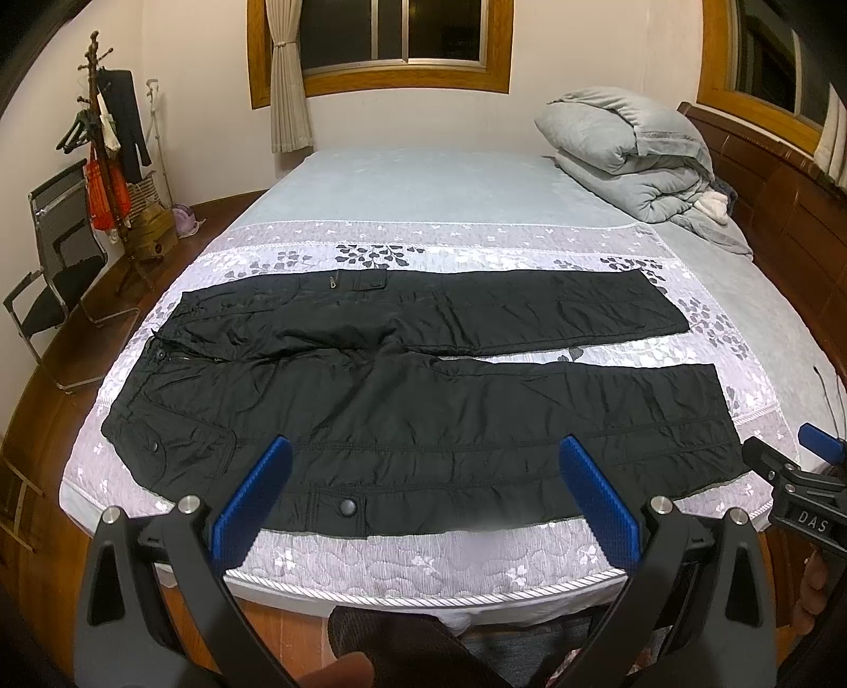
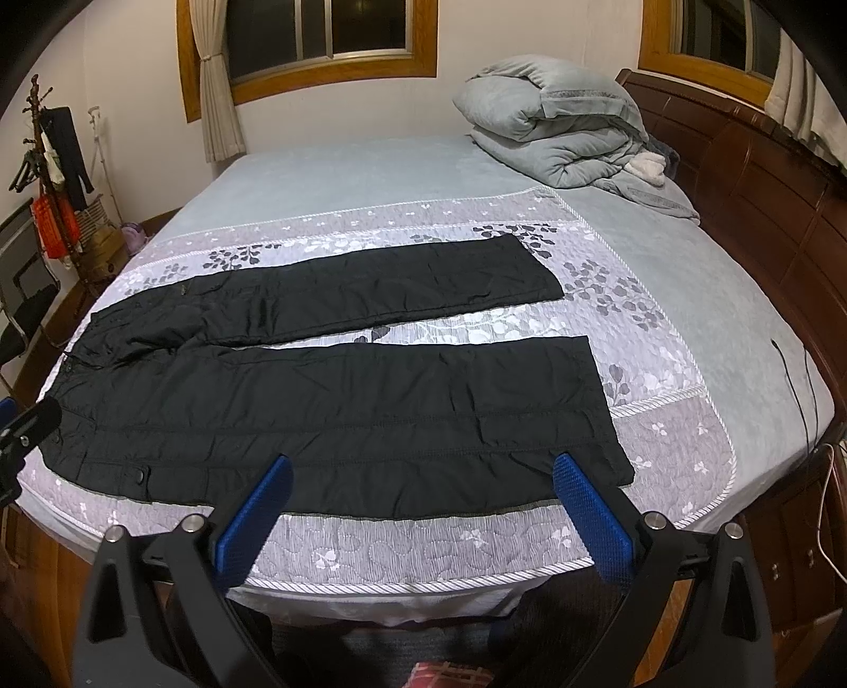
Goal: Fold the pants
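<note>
Left wrist view first: left gripper [image 1: 423,476] poised above the near edge of the bed [image 1: 423,174], blue pads [image 1: 598,508] spread wide, nothing between them. Just beyond, black pants [image 1: 402,402] laid flat and unfolded on the floral quilt [image 1: 402,555], waistband toward the left edge, both legs running toward the right edge, a strip of quilt showing between them. Snap button visible on the near pocket flap. Off at the right margin, right gripper [image 1: 794,465] partly in shot, clear of the fabric. Over to the right wrist view: right gripper [image 2: 423,476] likewise above the near edge, jaws well apart, empty, near the cuff end of the closer leg of the pants [image 2: 339,407]. Left gripper [image 2: 21,428] peeking in at the left margin beside the waistband end. Farther back, bare pale-blue sheet past the quilt [image 2: 423,550], then a folded grey duvet [image 1: 630,153] piled at the far right corner against the wooden headboard [image 2: 741,174]. Far left on the floor, coat rack [image 1: 106,159] hung with clothes, folding chair [image 1: 53,264] beside it. Curtained window [image 1: 392,37] on the back wall.
</note>
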Demonstrator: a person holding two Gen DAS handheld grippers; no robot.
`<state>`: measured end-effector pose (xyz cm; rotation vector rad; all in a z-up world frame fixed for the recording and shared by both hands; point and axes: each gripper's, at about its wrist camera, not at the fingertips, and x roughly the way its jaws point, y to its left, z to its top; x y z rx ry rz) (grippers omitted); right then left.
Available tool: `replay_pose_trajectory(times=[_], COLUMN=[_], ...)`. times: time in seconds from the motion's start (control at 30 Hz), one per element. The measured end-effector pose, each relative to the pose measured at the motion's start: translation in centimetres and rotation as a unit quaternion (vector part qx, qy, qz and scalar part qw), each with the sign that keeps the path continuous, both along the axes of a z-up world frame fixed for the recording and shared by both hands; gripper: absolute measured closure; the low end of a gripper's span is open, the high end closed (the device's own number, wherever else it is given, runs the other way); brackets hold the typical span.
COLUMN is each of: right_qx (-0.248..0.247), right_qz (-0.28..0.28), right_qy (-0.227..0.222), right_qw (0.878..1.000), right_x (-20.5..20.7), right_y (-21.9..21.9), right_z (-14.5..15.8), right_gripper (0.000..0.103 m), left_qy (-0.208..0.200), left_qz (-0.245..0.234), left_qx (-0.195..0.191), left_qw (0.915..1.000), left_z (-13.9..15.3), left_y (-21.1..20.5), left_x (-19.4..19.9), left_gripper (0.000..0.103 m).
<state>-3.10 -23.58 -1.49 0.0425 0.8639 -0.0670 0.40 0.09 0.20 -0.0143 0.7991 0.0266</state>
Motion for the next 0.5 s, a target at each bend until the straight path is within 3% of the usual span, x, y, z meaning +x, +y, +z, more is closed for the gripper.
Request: replay_pose_trajectory(times=[0.5], right_qx=[0.000], right_qz=[0.001], right_qy=[0.002], right_qw=[1.000], right_x=[0.05], right_y=[-0.08], right_z=[-0.21], right_gripper=[0.004], left_qy=[0.000], left_qz=[0.000], left_qx=[0.002], left_qw=[1.0000], left_z=[-0.35], left_y=[0.00], left_x=[0.12], left_gripper=[0.003])
